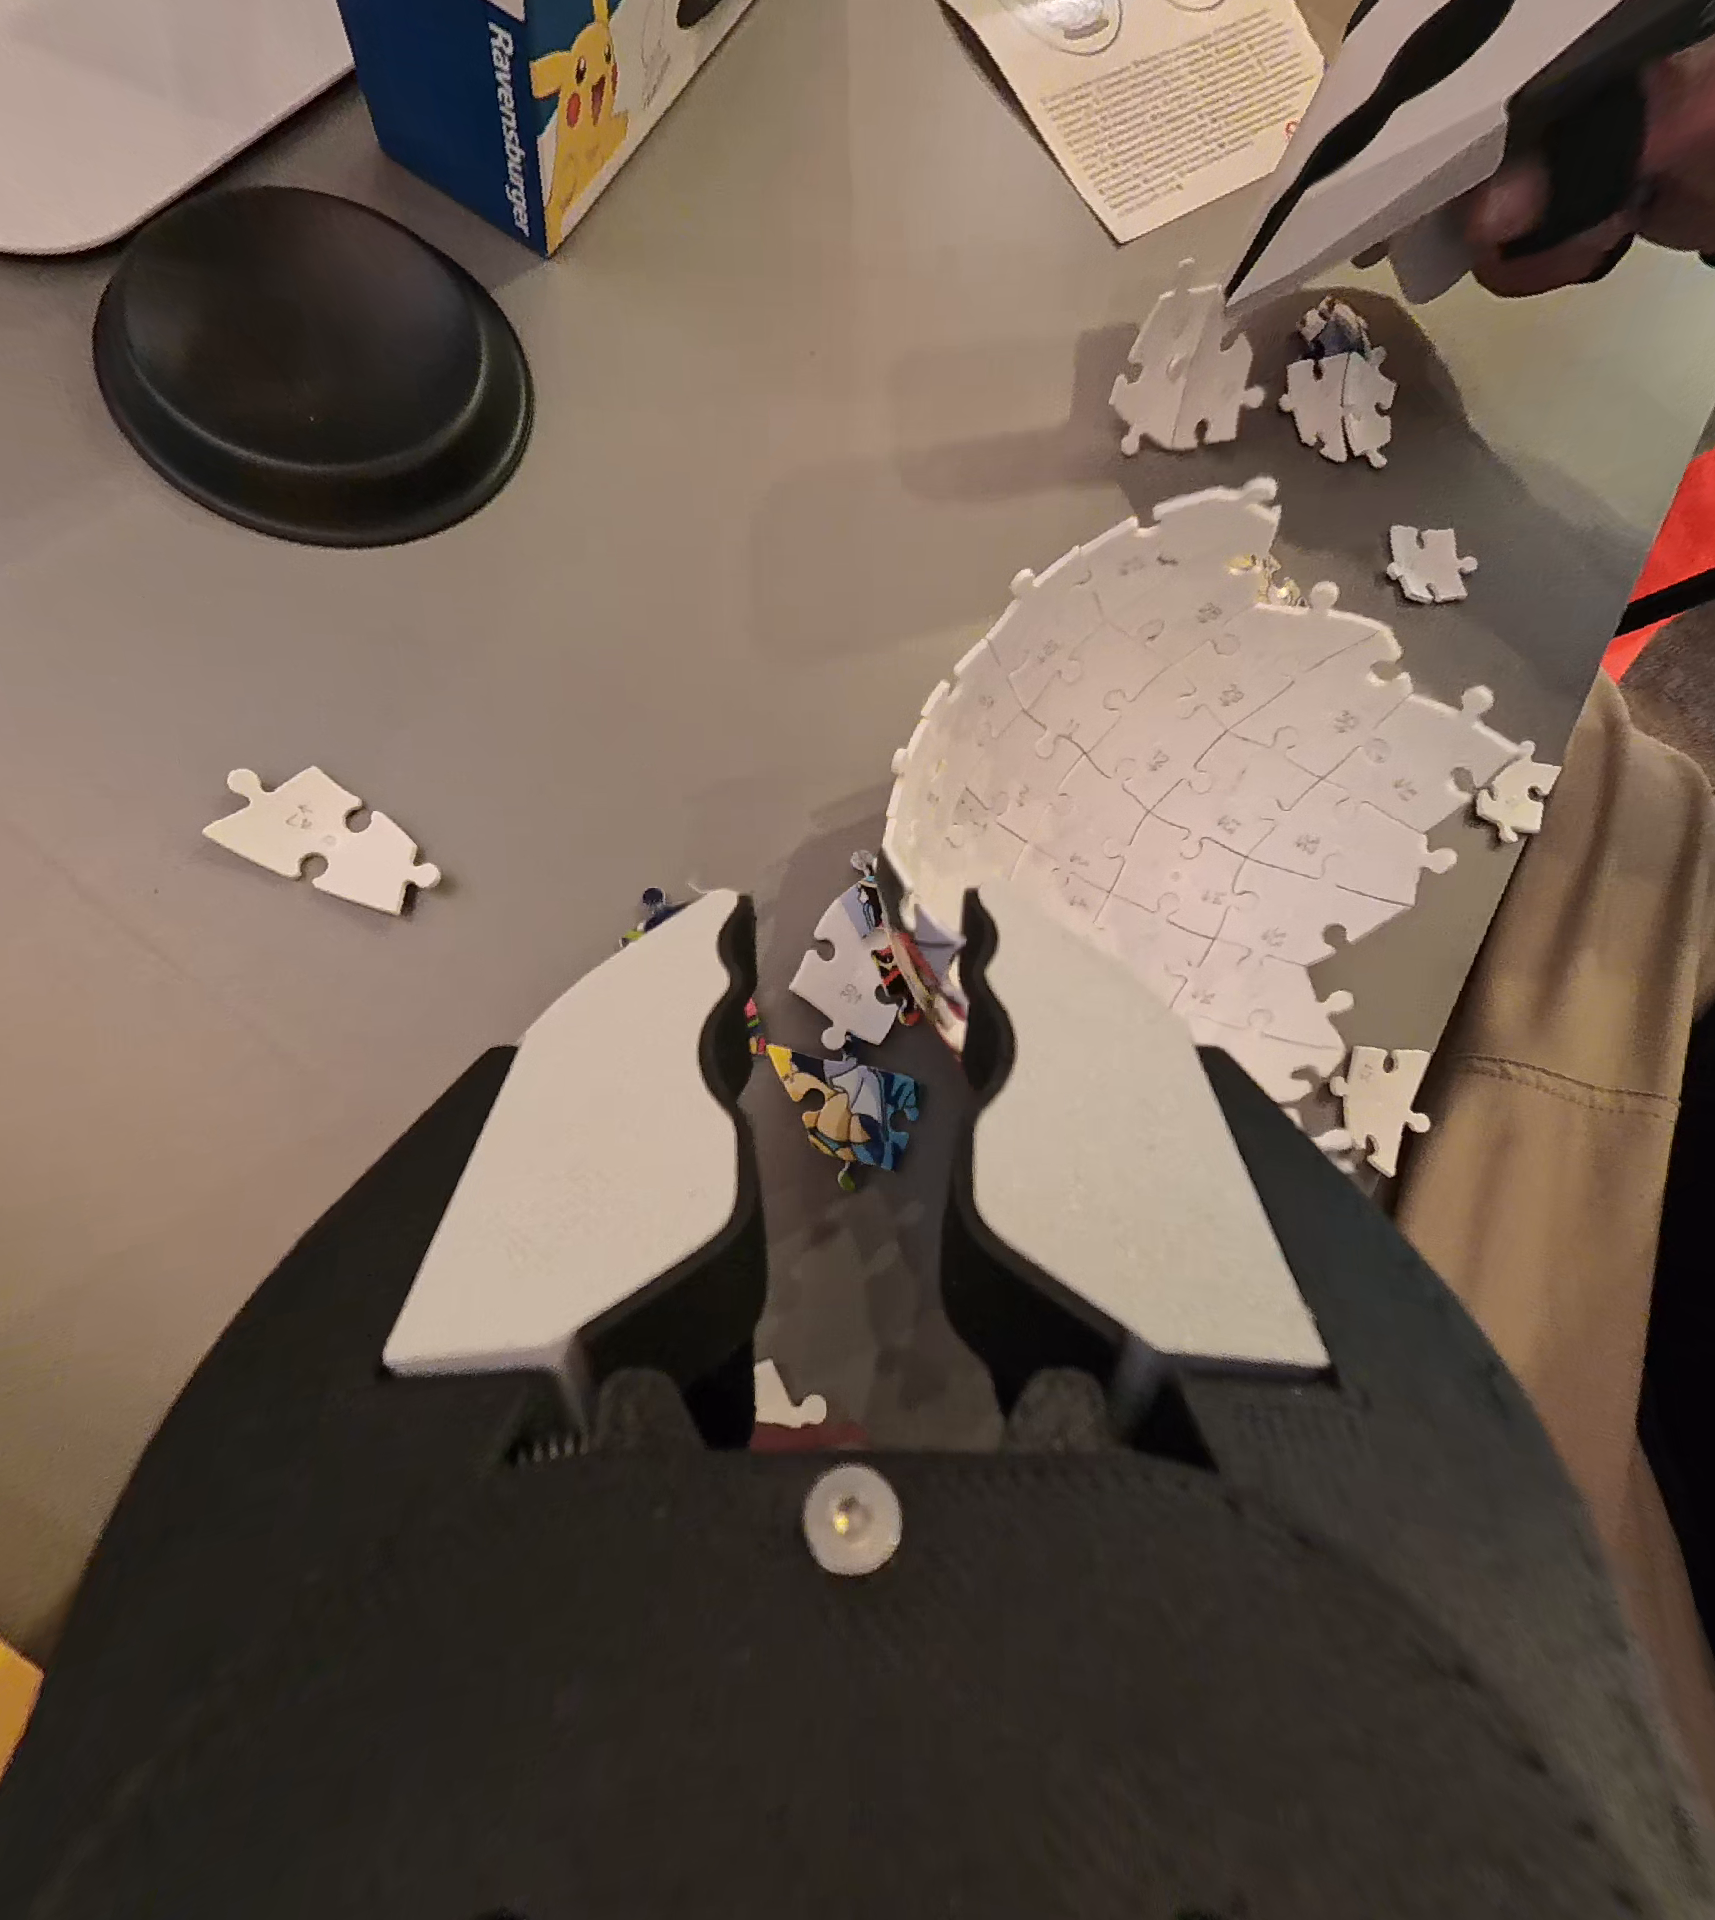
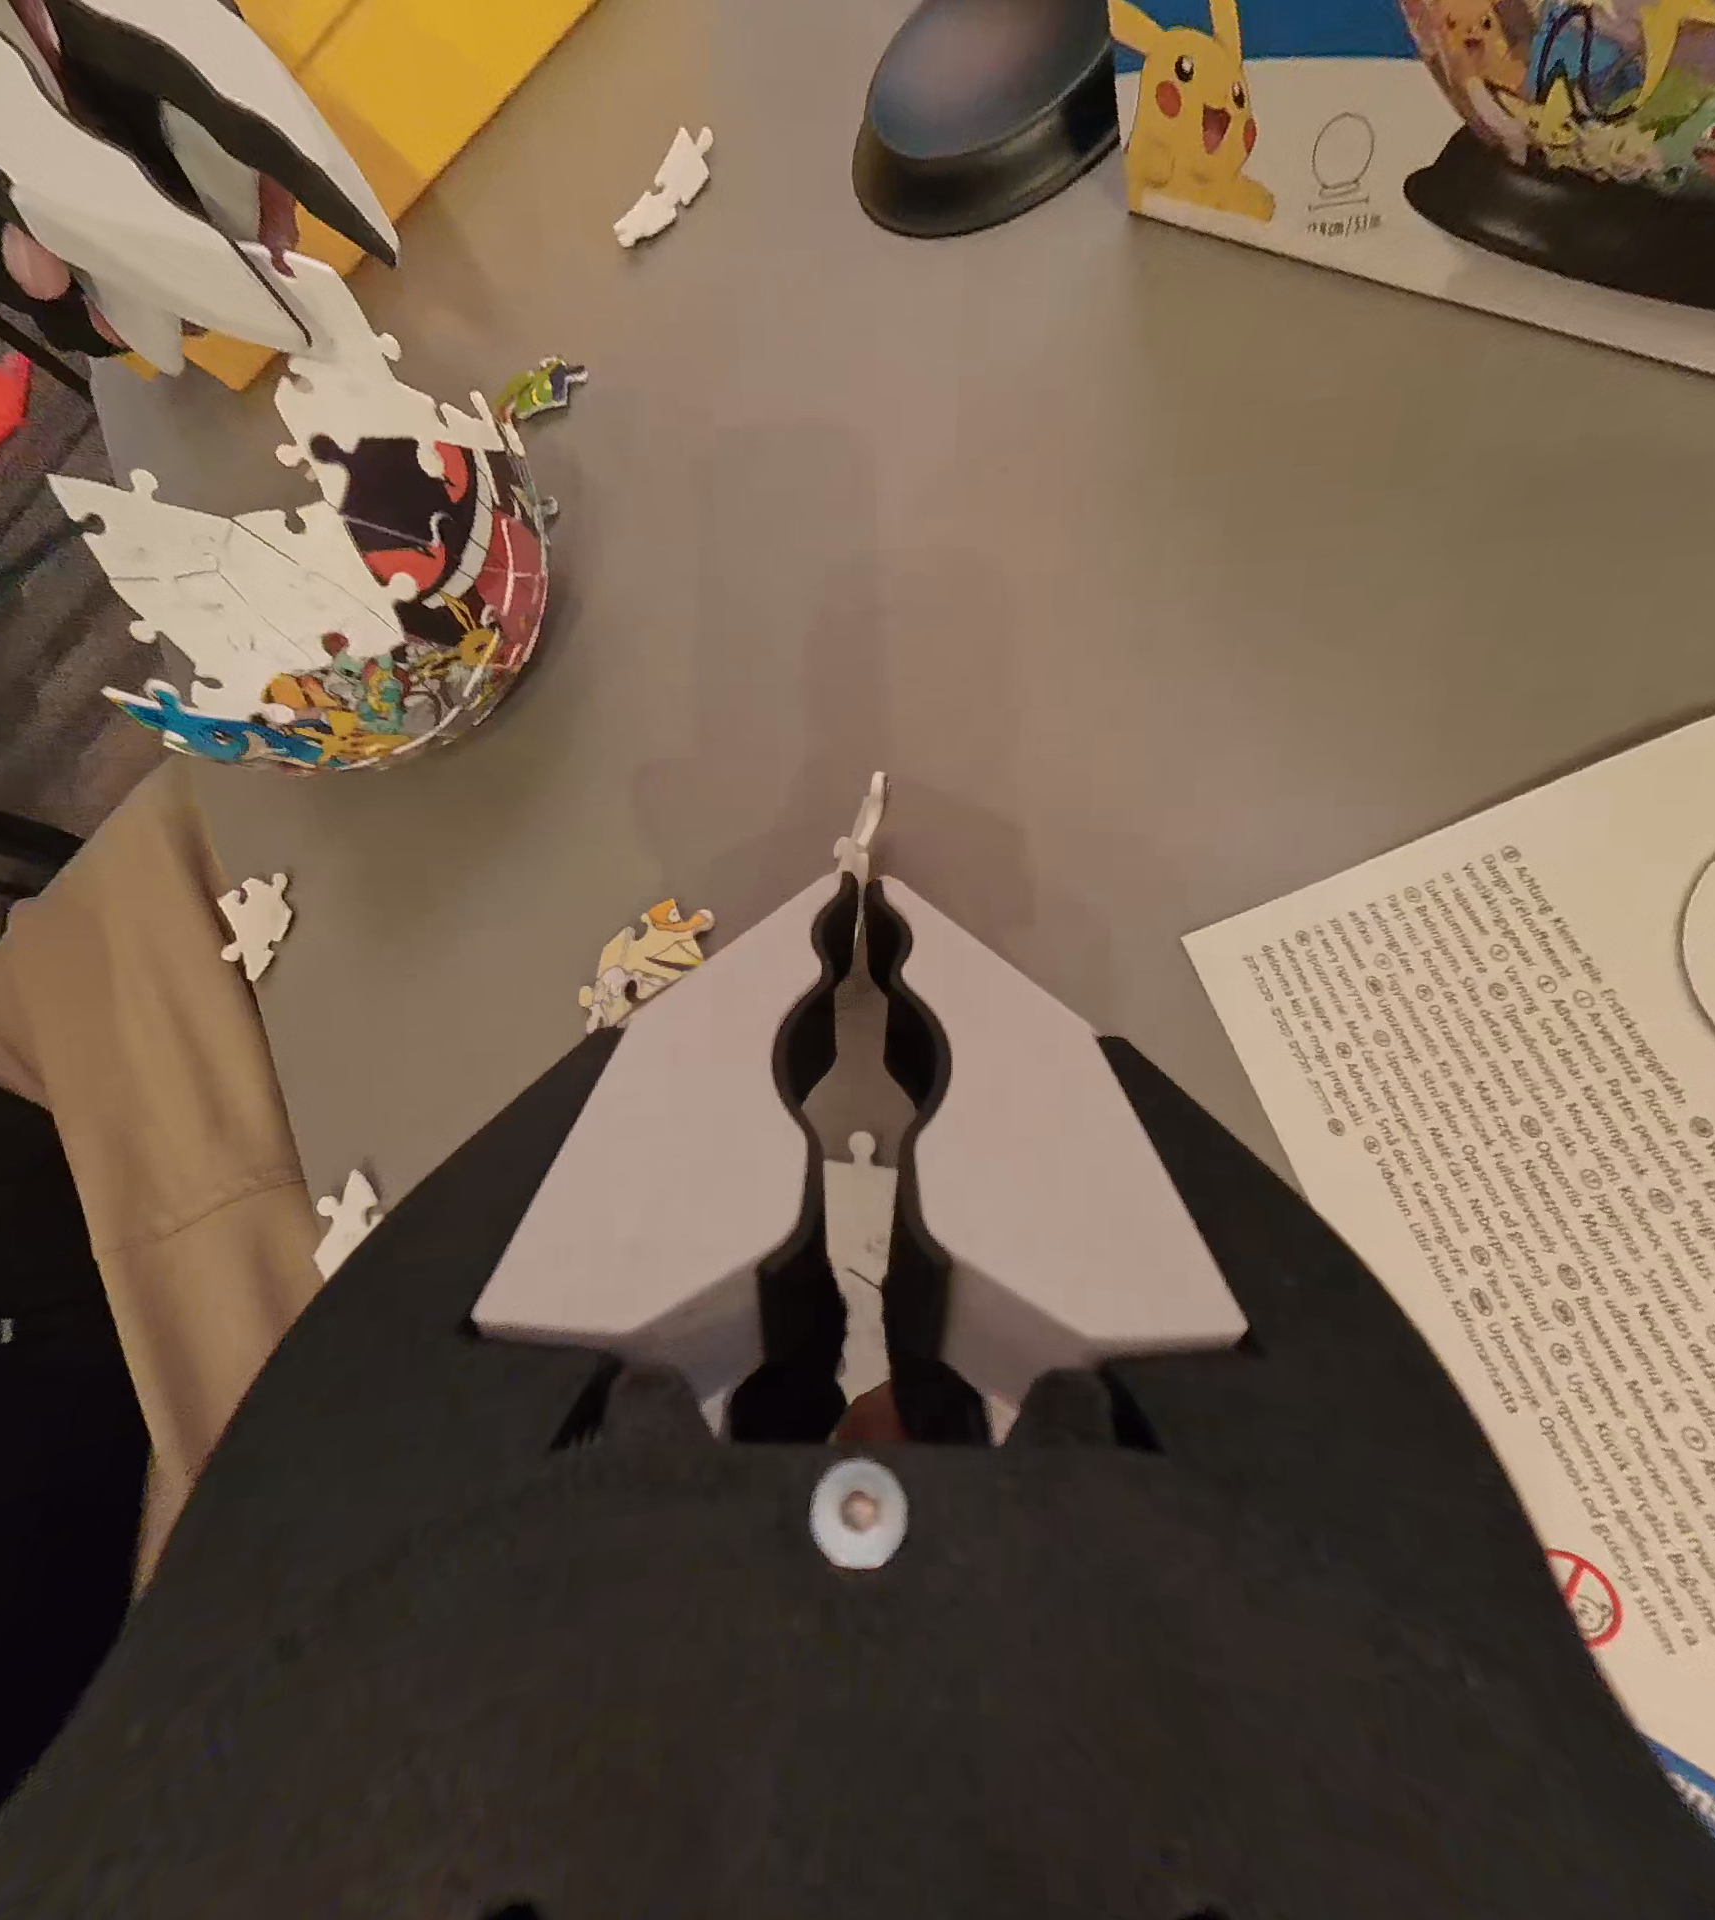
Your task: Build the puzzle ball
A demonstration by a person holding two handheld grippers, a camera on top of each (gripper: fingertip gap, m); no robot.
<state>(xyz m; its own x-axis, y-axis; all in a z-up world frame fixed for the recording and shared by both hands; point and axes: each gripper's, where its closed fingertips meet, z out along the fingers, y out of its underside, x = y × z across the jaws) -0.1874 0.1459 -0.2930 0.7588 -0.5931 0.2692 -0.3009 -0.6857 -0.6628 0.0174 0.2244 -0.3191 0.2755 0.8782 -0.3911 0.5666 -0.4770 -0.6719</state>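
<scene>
The half-built puzzle ball (image 1: 1196, 779) lies on the grey table (image 1: 728, 520) as an open shell, white inside up; its coloured outside shows in the right wrist view (image 2: 458, 582). My left gripper (image 1: 858, 914) is open, with the shell's near rim just inside its right finger (image 1: 1061, 1039). Loose pieces (image 1: 848, 977) lie on the table between the fingers. The left gripper also shows in the right wrist view (image 2: 333, 301), over the rim. My right gripper (image 2: 861, 894) is shut on a white cluster of joined pieces (image 2: 868, 821), seen edge-on. In the left wrist view, it (image 1: 1232, 296) holds that cluster (image 1: 1180, 374) upright on the table.
A black stand (image 1: 313, 364), the puzzle box (image 1: 520, 104) and an instruction sheet (image 2: 1507, 1195) lie at the far side. Loose pieces include a joined pair (image 1: 323, 842), another cluster (image 1: 1341, 405) and a yellow piece (image 2: 640, 966). A person's beige clothing (image 1: 1611, 1039) is at the table edge. One gripper's finger ends stand about 25 cm off the other's.
</scene>
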